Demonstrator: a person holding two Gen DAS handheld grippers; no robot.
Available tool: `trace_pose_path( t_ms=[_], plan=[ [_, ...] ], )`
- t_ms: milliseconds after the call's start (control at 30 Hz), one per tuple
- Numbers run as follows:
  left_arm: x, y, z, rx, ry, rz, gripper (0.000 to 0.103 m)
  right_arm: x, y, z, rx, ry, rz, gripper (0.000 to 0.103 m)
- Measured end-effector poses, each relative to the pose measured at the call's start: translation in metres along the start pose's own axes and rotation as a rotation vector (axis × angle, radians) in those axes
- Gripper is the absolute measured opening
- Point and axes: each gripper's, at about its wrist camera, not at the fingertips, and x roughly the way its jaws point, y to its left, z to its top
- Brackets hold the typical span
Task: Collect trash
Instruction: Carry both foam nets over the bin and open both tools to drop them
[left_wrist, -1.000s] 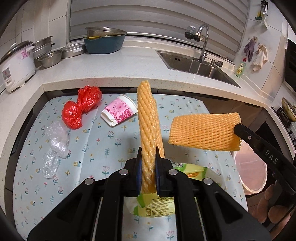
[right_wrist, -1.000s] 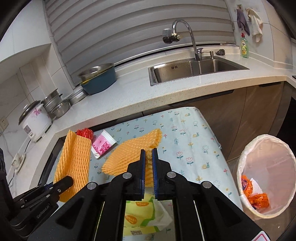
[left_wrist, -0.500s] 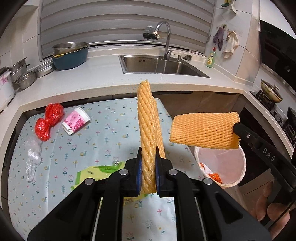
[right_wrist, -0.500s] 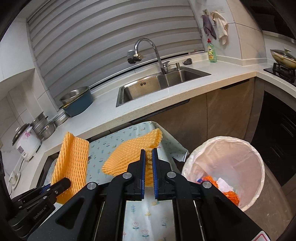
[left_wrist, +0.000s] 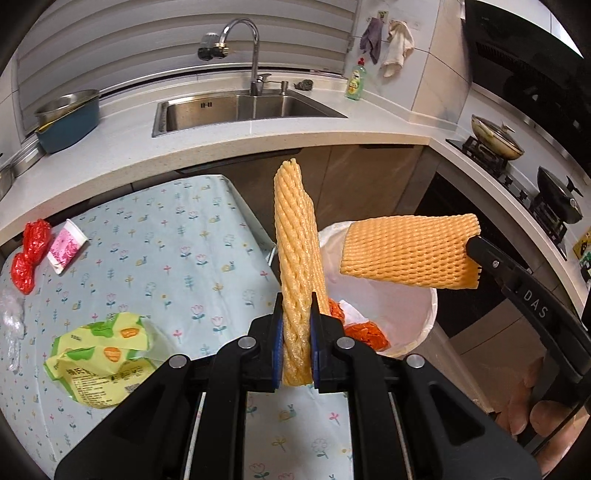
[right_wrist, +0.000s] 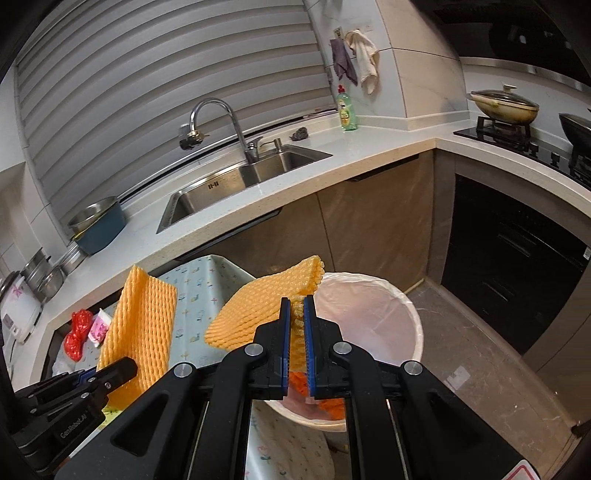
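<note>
My left gripper (left_wrist: 296, 306) is shut on an orange foam fruit net (left_wrist: 297, 251) that stands upright between its pads, by the table's right edge. My right gripper (right_wrist: 297, 306) is shut on a second orange foam net (right_wrist: 258, 306), held level over the white-lined trash bin (right_wrist: 402, 314). The bin (left_wrist: 406, 310) holds orange scraps and white paper. In the right wrist view the left gripper (right_wrist: 122, 365) and its net (right_wrist: 142, 325) show at lower left. On the table lie a yellow-green wrapper (left_wrist: 99, 358), a pink paper cup (left_wrist: 66, 245), a red plastic bag (left_wrist: 29, 254) and clear plastic (left_wrist: 11, 317).
The table wears a pale floral cloth (left_wrist: 177, 258). Behind it an L-shaped counter (left_wrist: 236, 144) carries a steel sink (left_wrist: 236, 109), a faucet, a blue basin (left_wrist: 68, 118) and a soap bottle (left_wrist: 355, 79). A stove with pans (left_wrist: 498, 140) stands at the right. A hand (left_wrist: 546, 417) grips the right tool.
Both grippers have swung right with their nets, from over the table's middle to the table's right edge and the bin. The bin has come into view below the right net.
</note>
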Motion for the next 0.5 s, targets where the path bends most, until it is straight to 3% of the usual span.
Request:
trace_pose_path(
  t_ms=[267,500],
  plan=[
    [0.03,-0.04,0.001,0.069,0.056,-0.089,0.011,0.0,-0.037,-0.008,0.024,0.002,-0.07,0.008],
    [0.045,-0.056,0.005,0.085,0.061,-0.102,0.019,0.004,-0.054,-0.01,0.053,0.009,-0.096,0.008]
  ],
)
